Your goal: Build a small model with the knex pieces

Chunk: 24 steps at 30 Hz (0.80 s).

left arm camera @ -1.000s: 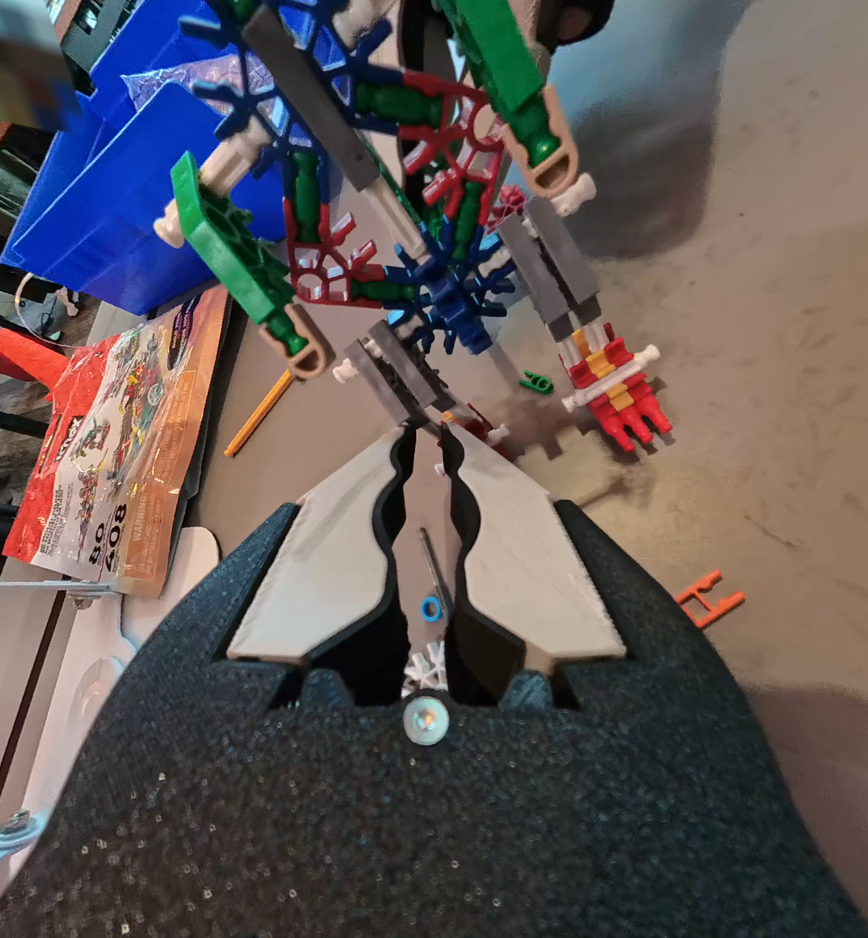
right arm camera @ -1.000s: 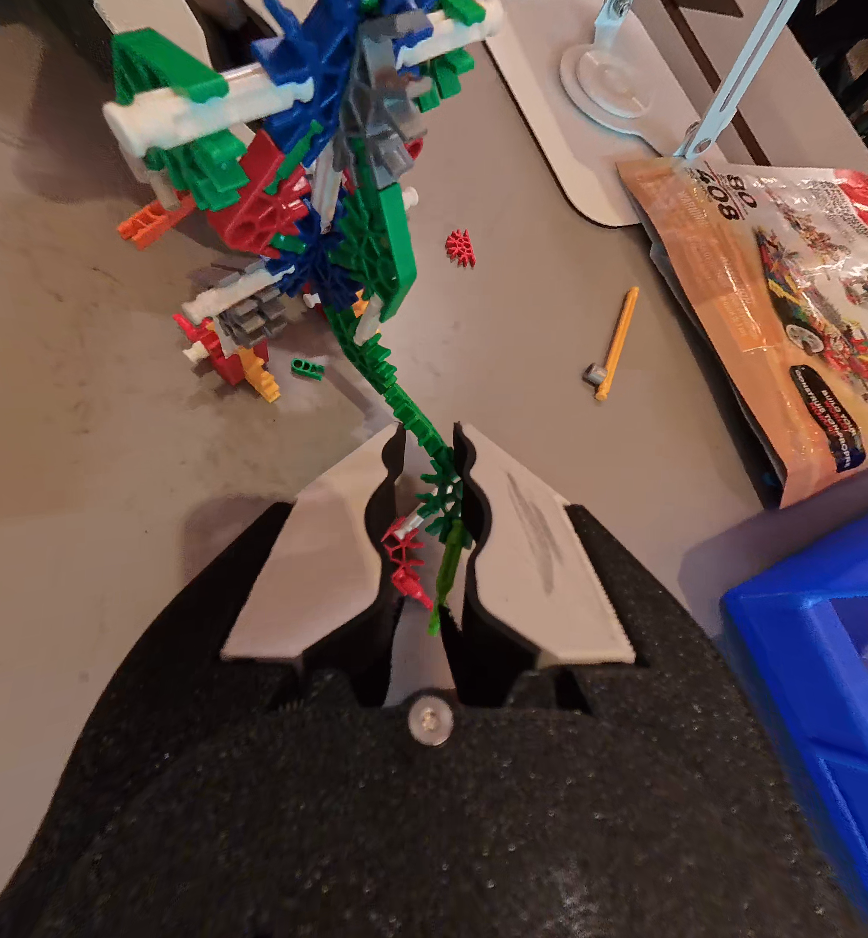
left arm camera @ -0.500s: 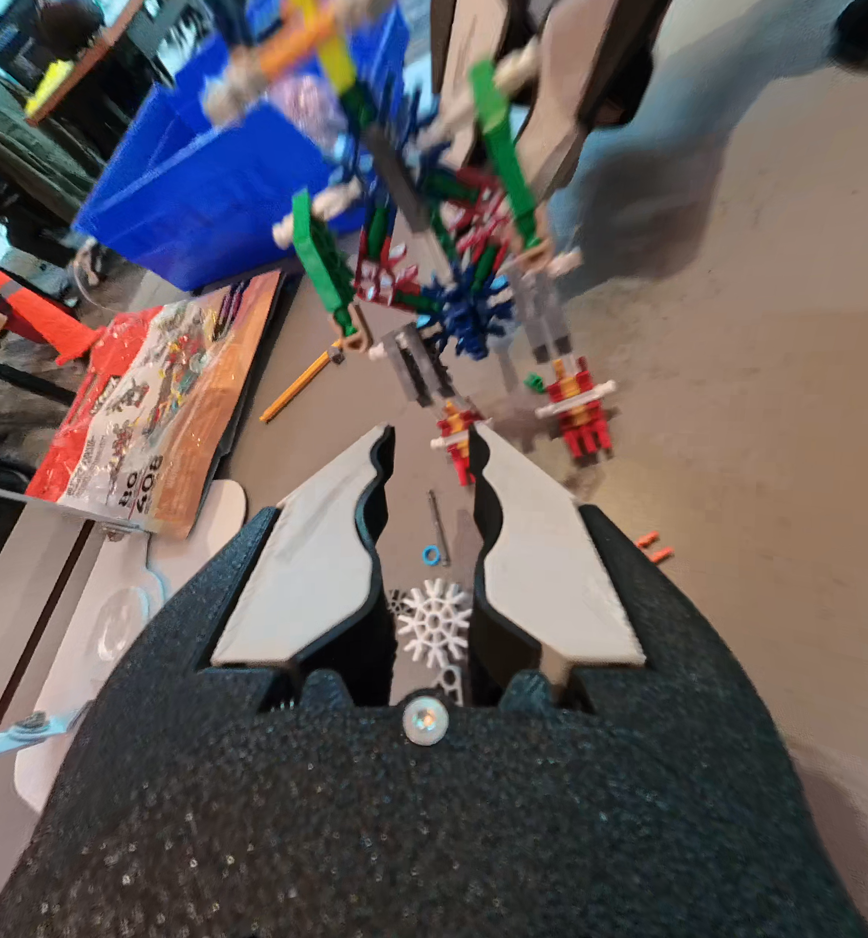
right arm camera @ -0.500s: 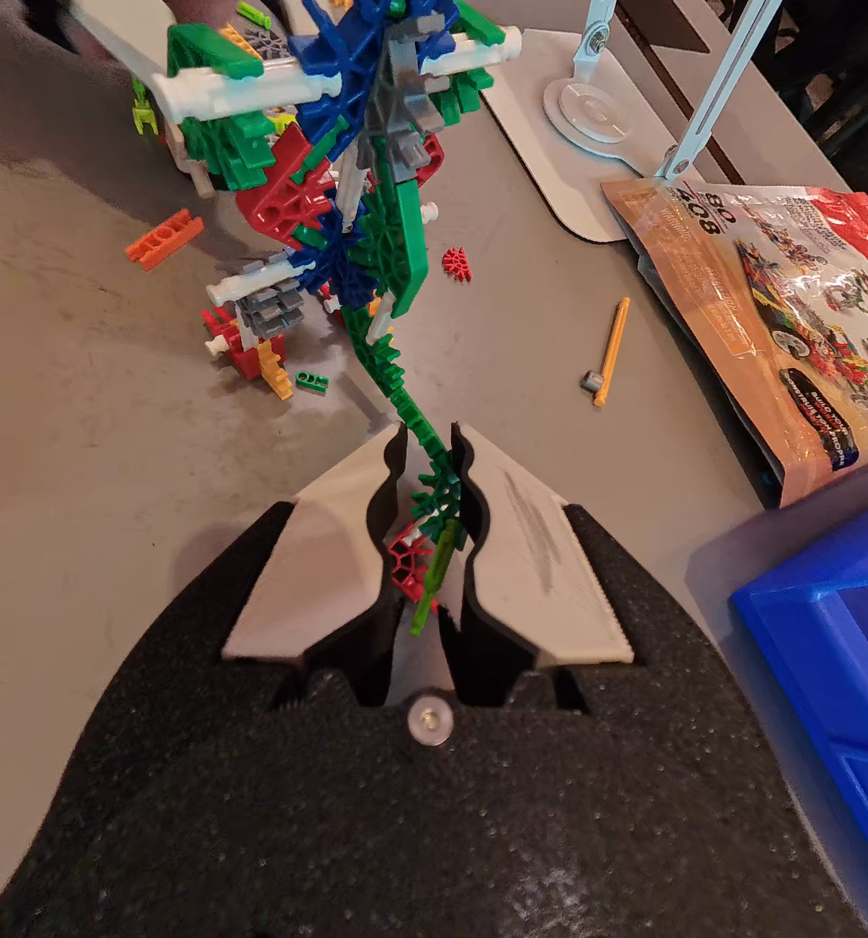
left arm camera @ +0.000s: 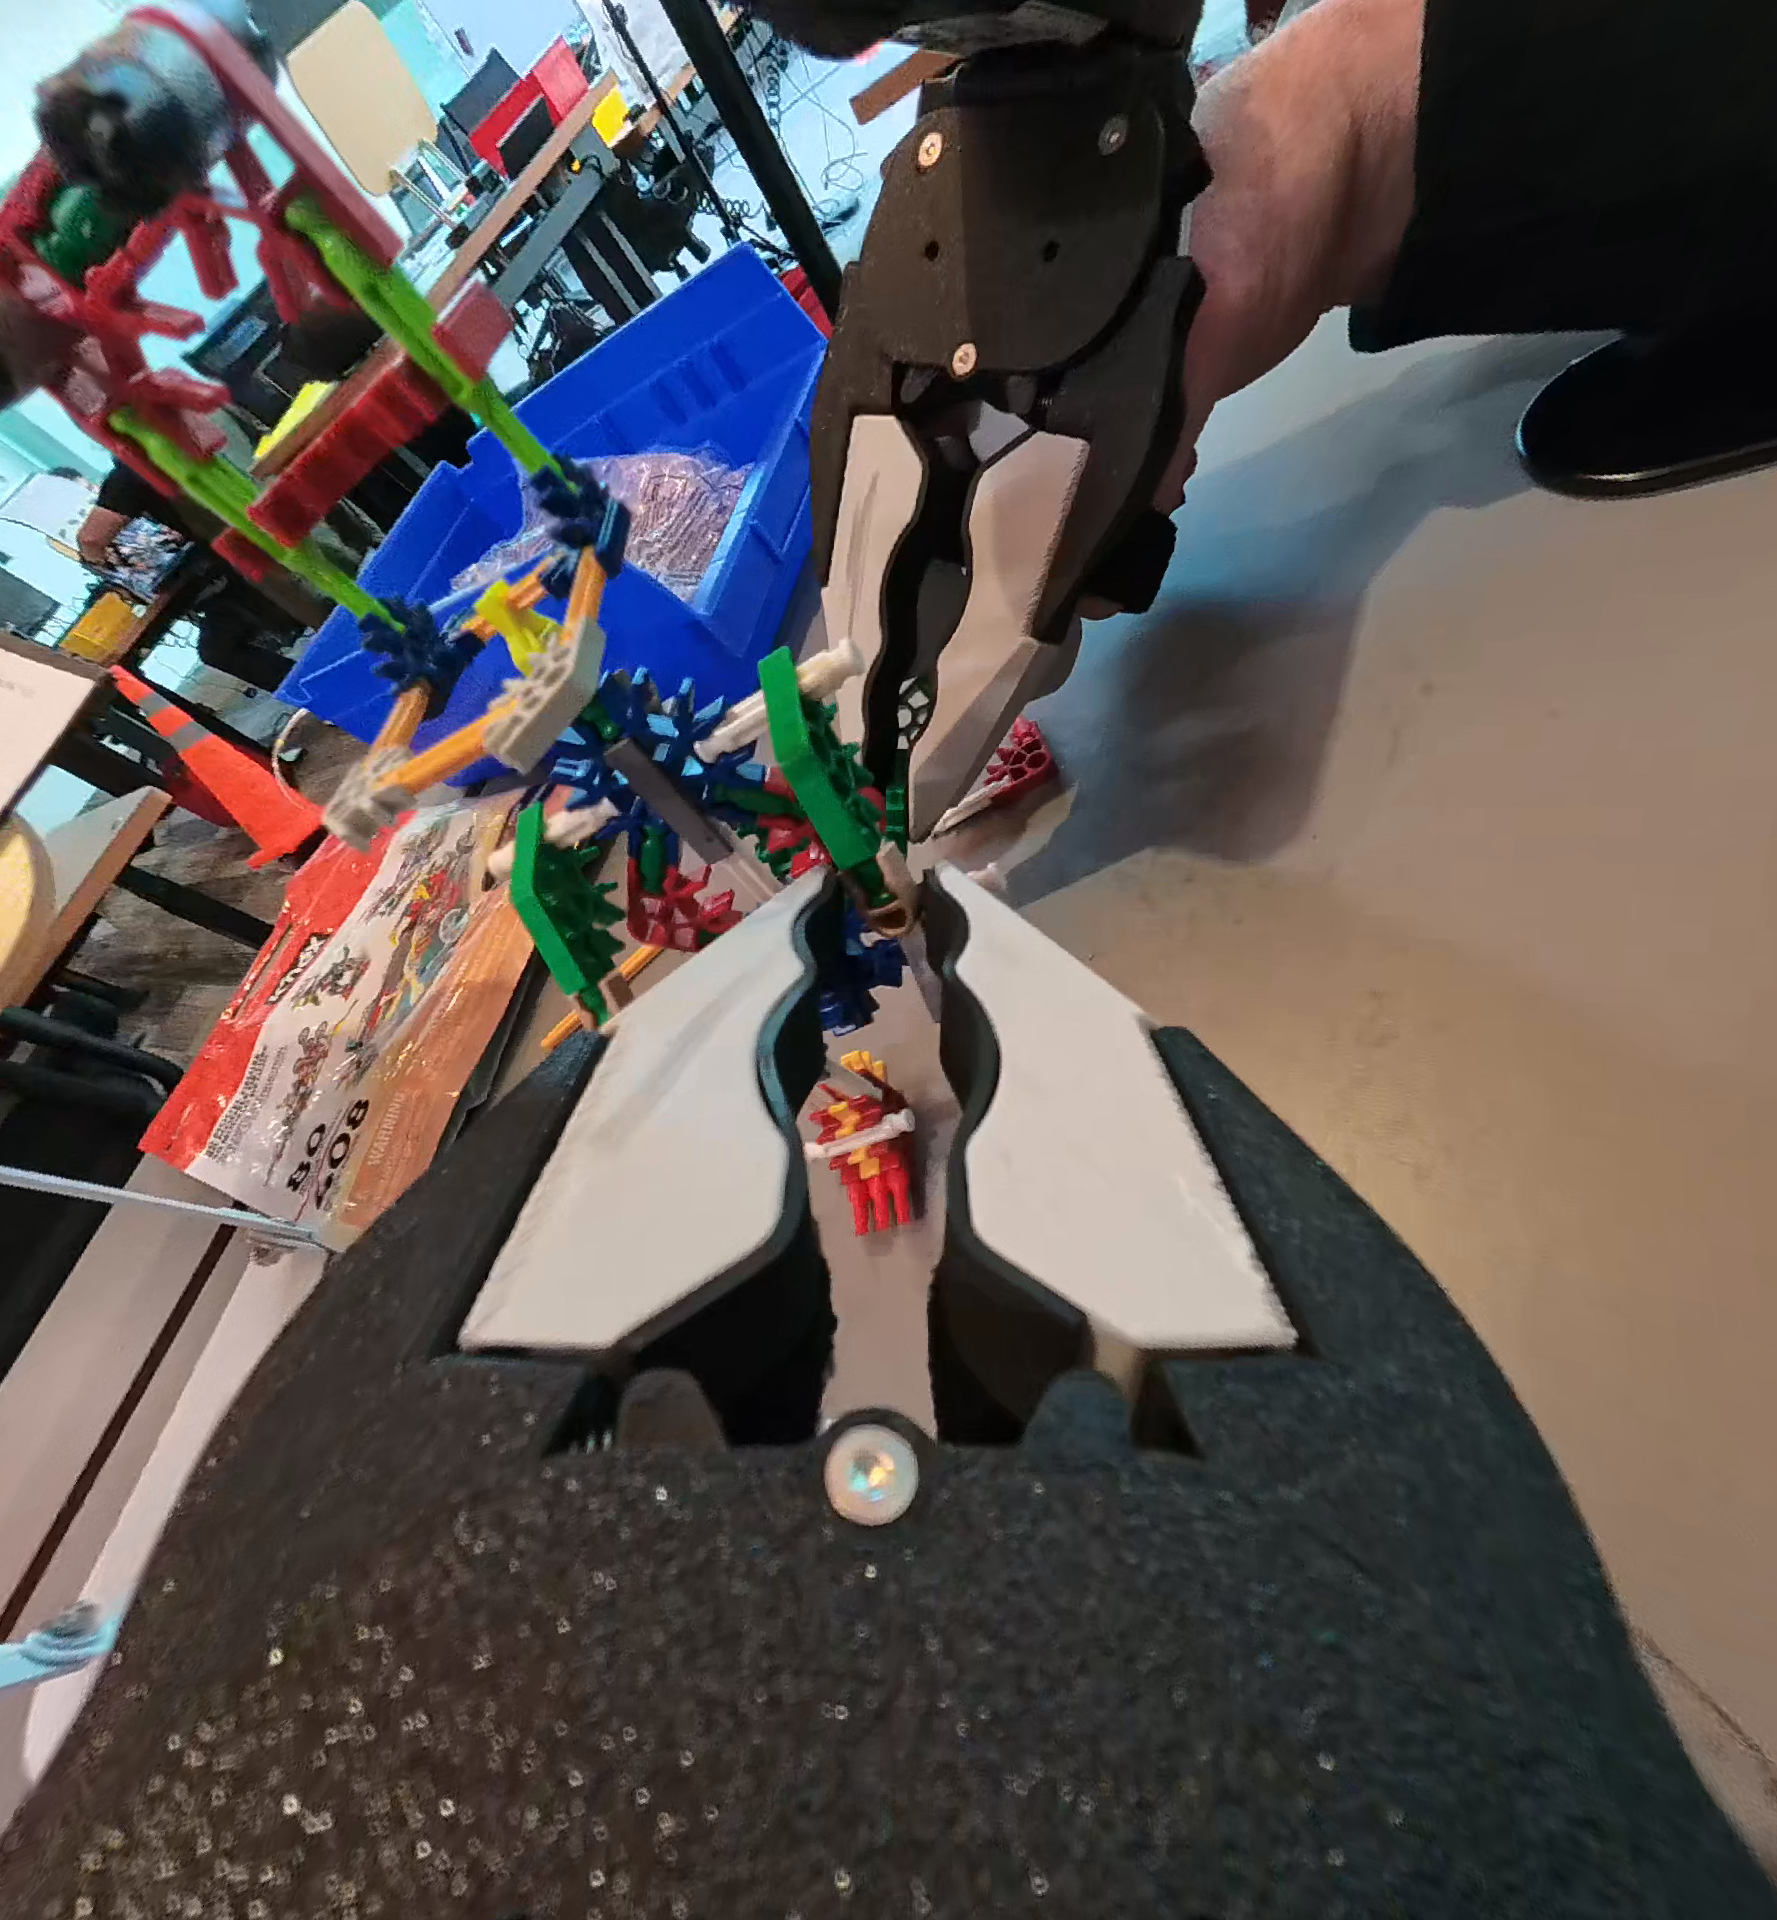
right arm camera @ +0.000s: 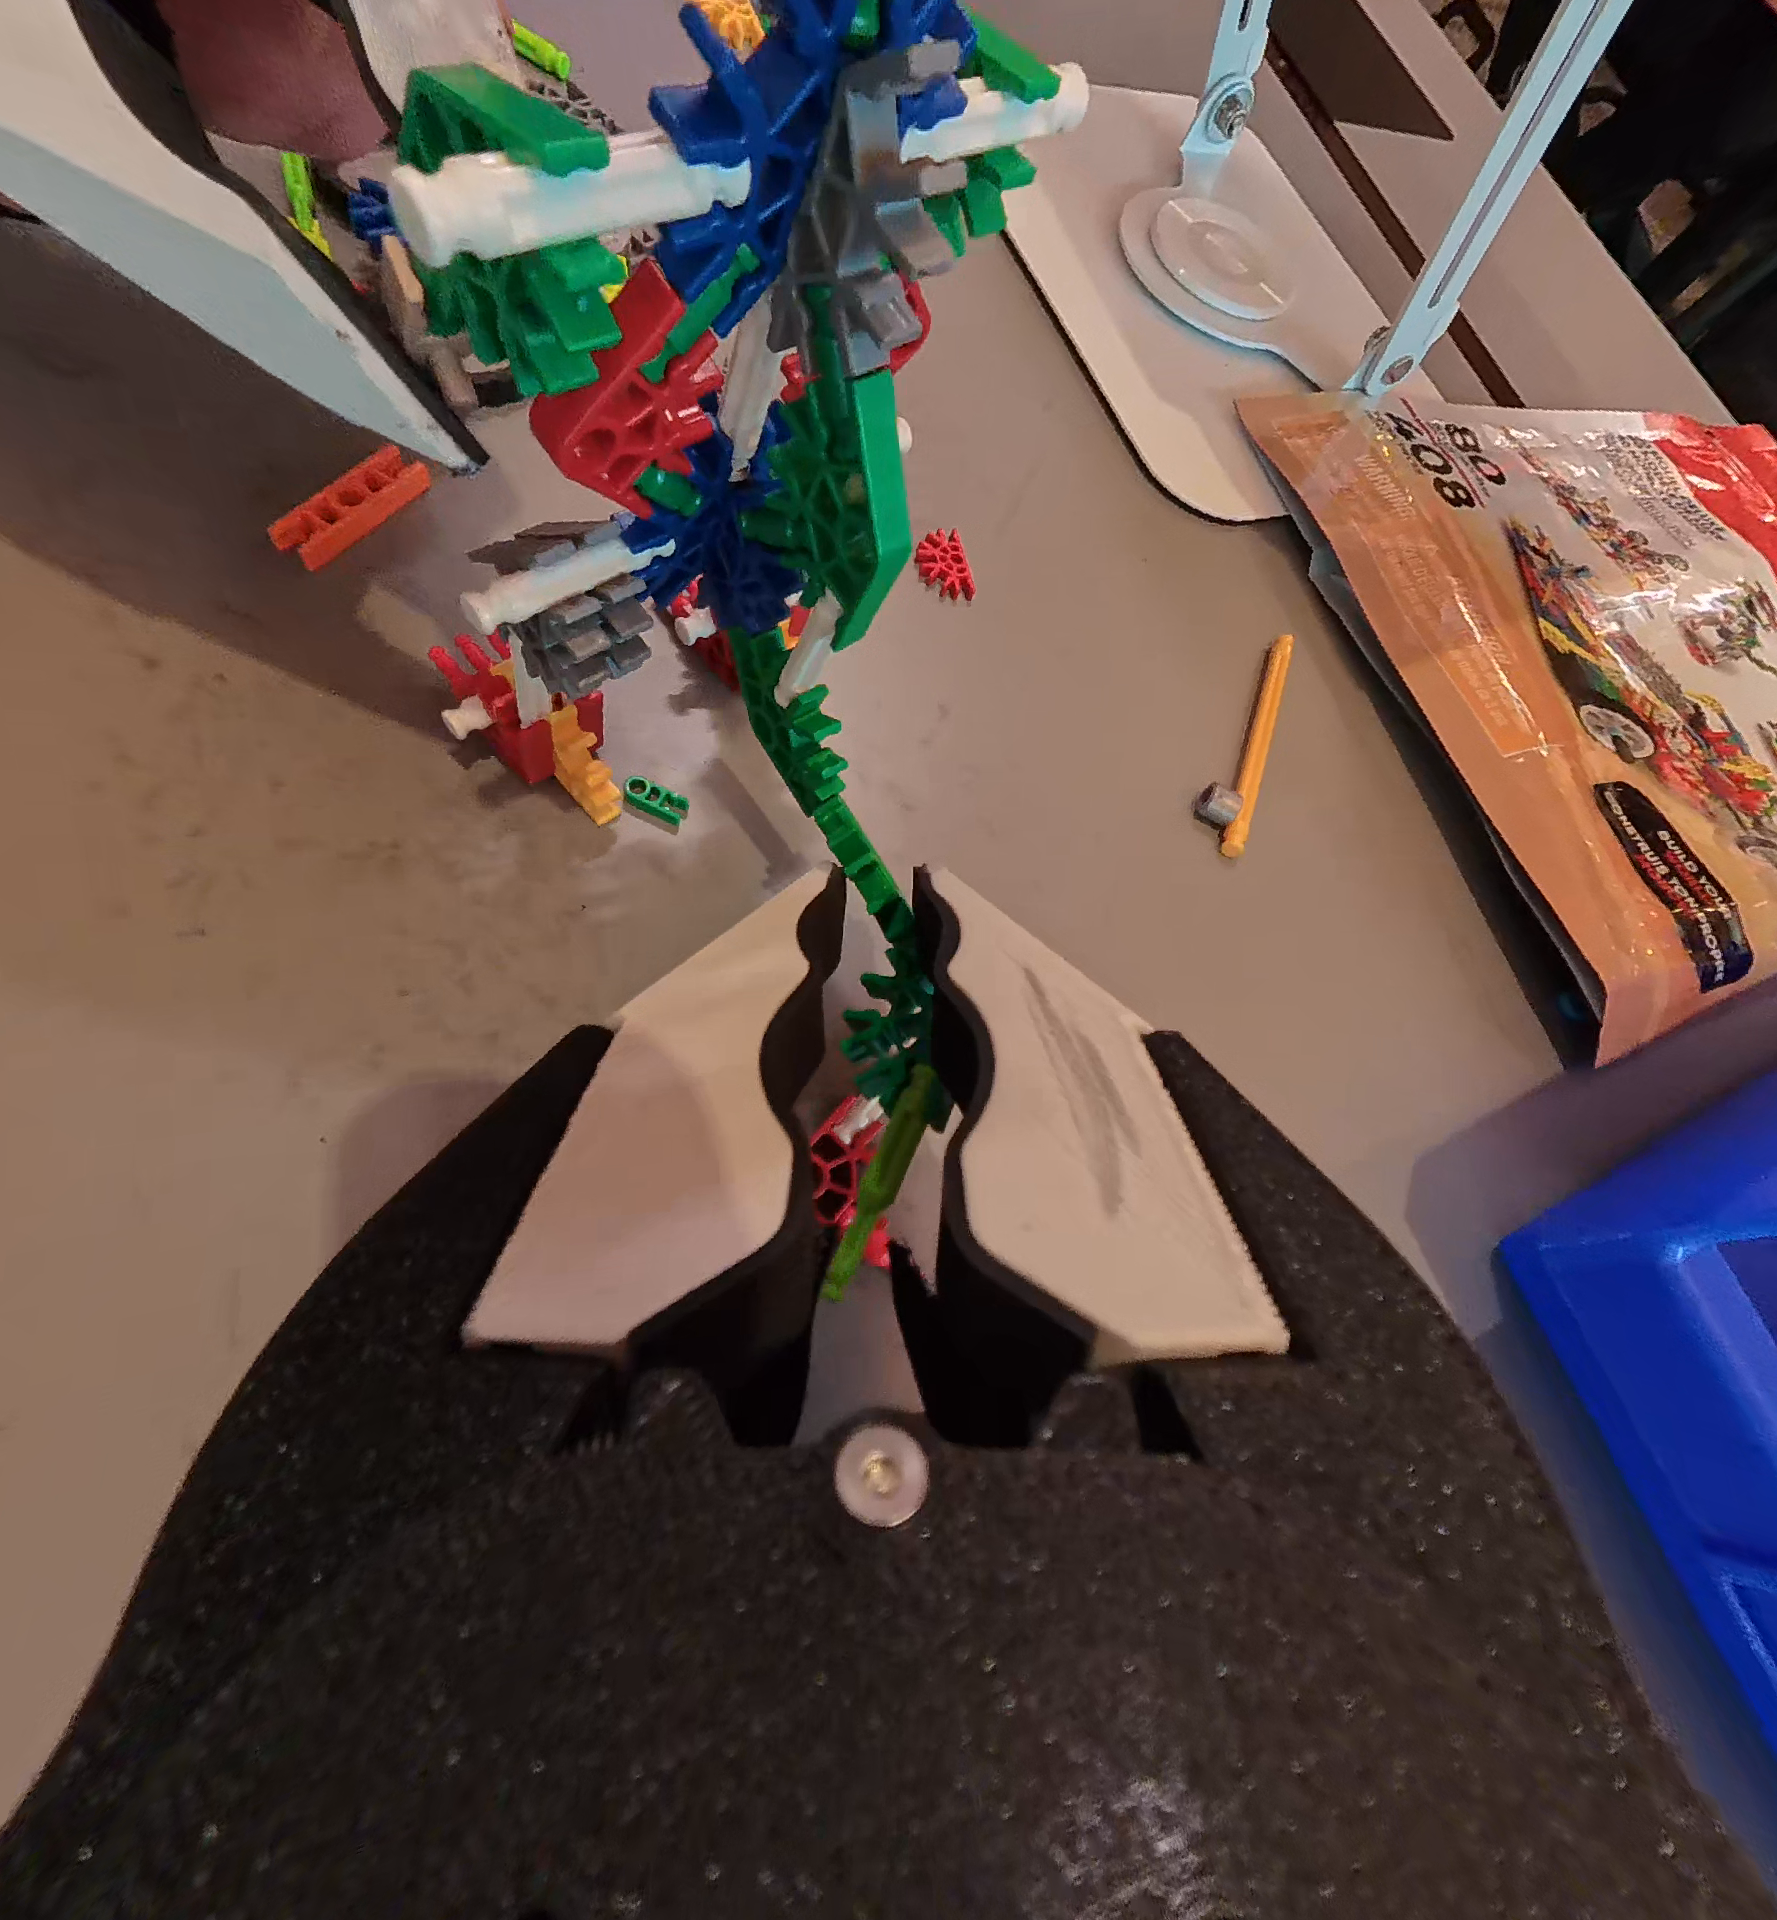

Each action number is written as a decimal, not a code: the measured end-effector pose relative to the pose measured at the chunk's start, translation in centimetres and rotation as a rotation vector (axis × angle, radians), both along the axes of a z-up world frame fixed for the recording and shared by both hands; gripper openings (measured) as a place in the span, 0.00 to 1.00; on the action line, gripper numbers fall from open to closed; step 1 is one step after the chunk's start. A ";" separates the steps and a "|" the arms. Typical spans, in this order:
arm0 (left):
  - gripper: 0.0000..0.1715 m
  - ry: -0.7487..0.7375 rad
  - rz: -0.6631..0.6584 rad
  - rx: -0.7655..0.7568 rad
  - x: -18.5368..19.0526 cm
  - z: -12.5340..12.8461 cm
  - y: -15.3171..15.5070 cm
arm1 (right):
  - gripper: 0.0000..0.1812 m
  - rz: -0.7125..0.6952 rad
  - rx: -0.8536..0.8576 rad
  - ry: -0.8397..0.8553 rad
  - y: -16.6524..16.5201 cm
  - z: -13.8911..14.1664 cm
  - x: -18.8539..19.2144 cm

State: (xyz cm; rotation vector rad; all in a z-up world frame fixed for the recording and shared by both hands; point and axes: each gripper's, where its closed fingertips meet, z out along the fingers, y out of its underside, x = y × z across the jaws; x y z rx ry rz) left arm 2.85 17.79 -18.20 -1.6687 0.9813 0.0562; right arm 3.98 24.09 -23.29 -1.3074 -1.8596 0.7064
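Note:
A colourful construction-toy model (right arm camera: 759,364) of blue, green, red and grey pieces hangs above the grey table (right arm camera: 188,935). My right gripper (right arm camera: 882,894) is shut on the model's green connector strand (right arm camera: 811,748). In the left wrist view the model (left arm camera: 676,790) is just ahead, with red and lime parts (left arm camera: 240,312) raised at the upper left. My left gripper (left arm camera: 882,883) has its jaws narrowly apart, with a tan rod end (left arm camera: 889,912) between the tips and no clear contact. The right gripper (left arm camera: 967,520), held by a hand (left arm camera: 1279,208), points down behind it.
A small red and yellow piece (right arm camera: 541,717) lies on the table under the model, also in the left wrist view (left arm camera: 863,1153). An orange brick (right arm camera: 344,509), a yellow rod (right arm camera: 1253,738), a toy bag (right arm camera: 1590,675), a blue bin (right arm camera: 1694,1403) and a white stand base (right arm camera: 1175,343) lie around. Across from one pair of fingers to the other is roughly 9 cm.
My left gripper pulled back and opened, then moved in to the model's tan rod end with jaws narrower. The right gripper kept its hold on the green strand.

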 end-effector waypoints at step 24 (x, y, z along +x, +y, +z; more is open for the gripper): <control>0.08 0.562 0.004 -0.136 -2.1 3.5 -0.7 | 0.05 0.010 -0.036 -0.057 -0.3 -0.2 0.6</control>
